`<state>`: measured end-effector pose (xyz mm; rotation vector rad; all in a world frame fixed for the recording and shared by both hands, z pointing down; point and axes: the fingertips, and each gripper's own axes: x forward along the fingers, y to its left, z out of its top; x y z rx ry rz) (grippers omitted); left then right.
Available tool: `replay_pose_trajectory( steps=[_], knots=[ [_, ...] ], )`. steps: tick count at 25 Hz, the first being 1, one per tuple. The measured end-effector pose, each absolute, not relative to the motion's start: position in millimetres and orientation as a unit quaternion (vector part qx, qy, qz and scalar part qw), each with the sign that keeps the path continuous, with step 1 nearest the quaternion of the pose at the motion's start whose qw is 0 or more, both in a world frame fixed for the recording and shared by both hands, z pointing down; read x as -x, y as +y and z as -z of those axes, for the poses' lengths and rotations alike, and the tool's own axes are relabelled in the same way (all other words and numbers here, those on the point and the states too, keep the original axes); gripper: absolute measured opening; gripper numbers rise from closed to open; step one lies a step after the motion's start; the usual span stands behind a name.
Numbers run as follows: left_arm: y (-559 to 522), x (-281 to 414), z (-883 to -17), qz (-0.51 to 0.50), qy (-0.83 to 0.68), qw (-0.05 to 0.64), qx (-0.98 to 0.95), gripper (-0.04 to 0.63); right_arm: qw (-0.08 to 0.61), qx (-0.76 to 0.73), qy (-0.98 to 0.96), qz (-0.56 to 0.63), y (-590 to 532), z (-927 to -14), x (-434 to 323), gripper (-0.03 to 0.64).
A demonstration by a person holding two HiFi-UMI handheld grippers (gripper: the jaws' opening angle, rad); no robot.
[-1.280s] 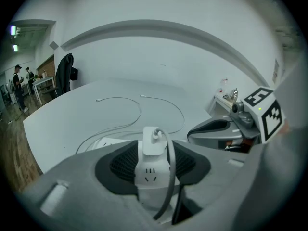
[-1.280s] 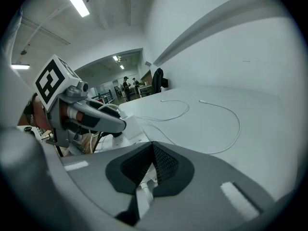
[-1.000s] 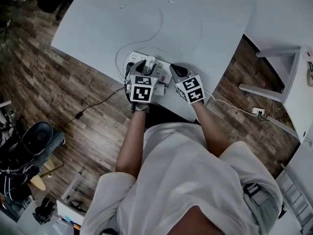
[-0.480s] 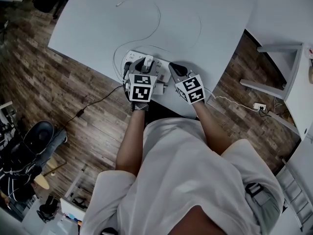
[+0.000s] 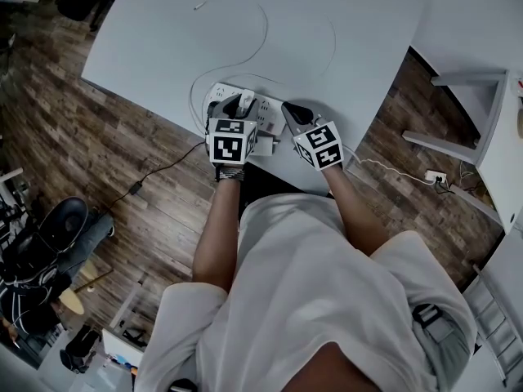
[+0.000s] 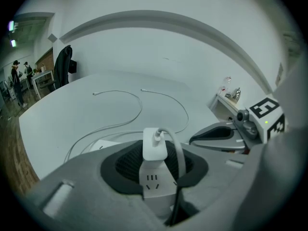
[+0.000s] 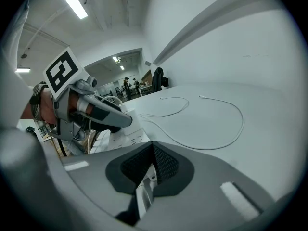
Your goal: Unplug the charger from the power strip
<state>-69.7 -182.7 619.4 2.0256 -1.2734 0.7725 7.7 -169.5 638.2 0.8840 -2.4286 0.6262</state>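
A white table (image 5: 343, 23) is seen from above, and a white power strip (image 6: 152, 183) lies along its near edge, close to the person's body. A small white charger (image 6: 155, 146) stands upright in one of the strip's sockets towards the left half, and a thin white cable (image 6: 175, 148) is plugged into its top and loops down its right side. The left gripper (image 5: 237, 111) is clamped on the charger: the block is flanked by the dark ribbed pads on both sides and appears pressed between them. The right gripper (image 5: 294, 114) is set at the right end of the strip, with its jaws drawn together on a white edge that is taken to be the strip's own casing, so the strip appears to be pinned down. Further white cables (image 5: 265, 35) are curled loosely over the far part of the table, well apart from the strip. The charger is not yet out of its socket. It is judged to be light, rigid and smooth-sided, so slipping is likely if it is held only lightly. The resistance is expected to come from the prongs gripped inside the socket, not from any weight. The best hold is thought to be low on the two flat sides of the body, never the cable, which is soft and could be strained at its connector. The strip itself is light enough to be lifted with the charger unless it is held down.
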Motion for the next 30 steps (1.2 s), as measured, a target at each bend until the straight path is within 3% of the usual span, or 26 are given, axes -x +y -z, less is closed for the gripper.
replay_pose_trajectory(
  steps=[9, 21, 30],
  knots=[
    [-182.2, 63.2, -617.7, -0.365, -0.485, 0.212, -0.766, 0.141, 0.233, -0.327, -0.885, -0.235, -167.9, -638.1, -7.3, 0.0],
    [-180.6, 70.1, -615.3, -0.279, -0.492, 0.304, -0.767, 0.14, 0.236, -0.326, -0.887, -0.228, -166.9, -637.5, -7.0, 0.0],
    [-184.4, 67.2, -612.3, -0.347, -0.483, 0.213, -0.776, 0.14, 0.234, -0.33, -0.886, -0.228, -171.1, -637.0, -3.3, 0.0]
  ],
)
